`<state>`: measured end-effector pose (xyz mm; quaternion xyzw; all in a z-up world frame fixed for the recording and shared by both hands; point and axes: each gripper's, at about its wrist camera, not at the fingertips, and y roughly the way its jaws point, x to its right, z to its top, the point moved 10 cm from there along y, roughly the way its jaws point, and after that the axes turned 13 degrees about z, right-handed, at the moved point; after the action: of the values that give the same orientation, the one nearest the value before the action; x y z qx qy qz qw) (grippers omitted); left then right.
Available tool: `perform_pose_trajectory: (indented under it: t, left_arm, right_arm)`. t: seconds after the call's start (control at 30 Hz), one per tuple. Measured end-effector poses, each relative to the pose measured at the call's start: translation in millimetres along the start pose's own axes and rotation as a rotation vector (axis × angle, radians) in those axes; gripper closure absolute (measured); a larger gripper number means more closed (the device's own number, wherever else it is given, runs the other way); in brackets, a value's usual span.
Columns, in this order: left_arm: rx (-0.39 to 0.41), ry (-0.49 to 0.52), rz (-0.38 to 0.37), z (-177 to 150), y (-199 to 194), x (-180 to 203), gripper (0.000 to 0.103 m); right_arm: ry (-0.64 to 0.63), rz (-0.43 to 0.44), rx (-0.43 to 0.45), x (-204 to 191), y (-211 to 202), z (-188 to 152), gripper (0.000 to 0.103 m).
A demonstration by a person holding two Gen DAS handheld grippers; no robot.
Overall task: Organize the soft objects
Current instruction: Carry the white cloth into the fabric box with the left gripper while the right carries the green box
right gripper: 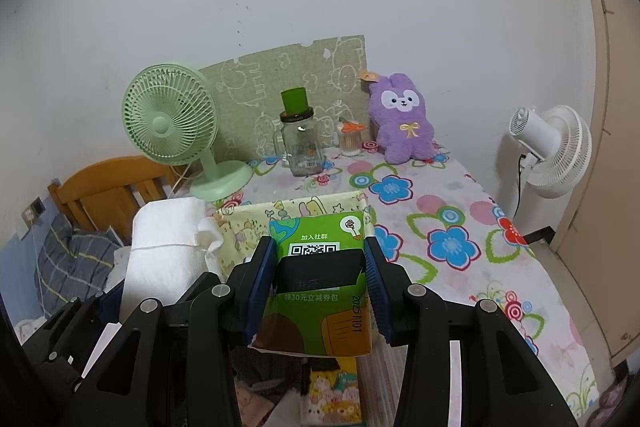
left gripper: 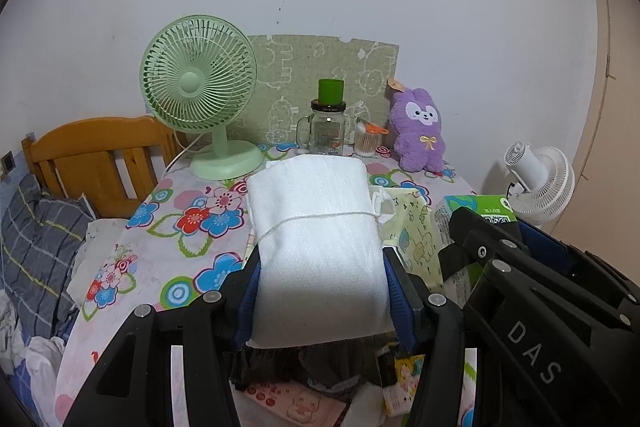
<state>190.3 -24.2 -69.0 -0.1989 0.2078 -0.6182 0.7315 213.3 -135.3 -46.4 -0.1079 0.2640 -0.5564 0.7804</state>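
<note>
We are holding two soft things above the near end of the bench point(right gripper: 460, 187). The left hand-held gripper point(left gripper: 322, 287) is clamping a white paper-towel bundle point(left gripper: 316, 227) tied round with string point(left gripper: 320, 218); its blue pads are pressing the bundle's lower sides. The right hand-held gripper point(right gripper: 316, 291) is squeezing a green tissue pack point(right gripper: 320, 267) across its width, and the pack is sitting between the pads with its printed face up.

Risks we are noting:
- The bundle is standing tall above the pads, so it is likely top-heavy; a quick tilt could let it pivot or slide out.
- The string is looking loose at the right edge, where a flap is sticking out; a snag there could unroll the layers.
- The two grippers are working just beside each other, so a sideways move could make them collide.
- A yellow cartoon-print bag point(right gripper: 260, 223) is lying under and behind both loads, and small packets are crowding below; a low pass could drag them.
- The glass mug jar point(right gripper: 300, 147) and green desk fan point(right gripper: 168, 123) are standing well apart at the back, tippable only on a long reach.
</note>
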Motion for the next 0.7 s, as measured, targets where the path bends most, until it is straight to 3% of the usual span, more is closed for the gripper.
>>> perform_pose_trajectory:
  t: [0.7]
  left_arm:
    - [-0.048,0.023,-0.017,10.7,61.7,21.6,0.044]
  right_arm:
    - [0.001,-0.031,-0.011,27.7,57.6,16.6,0.056]
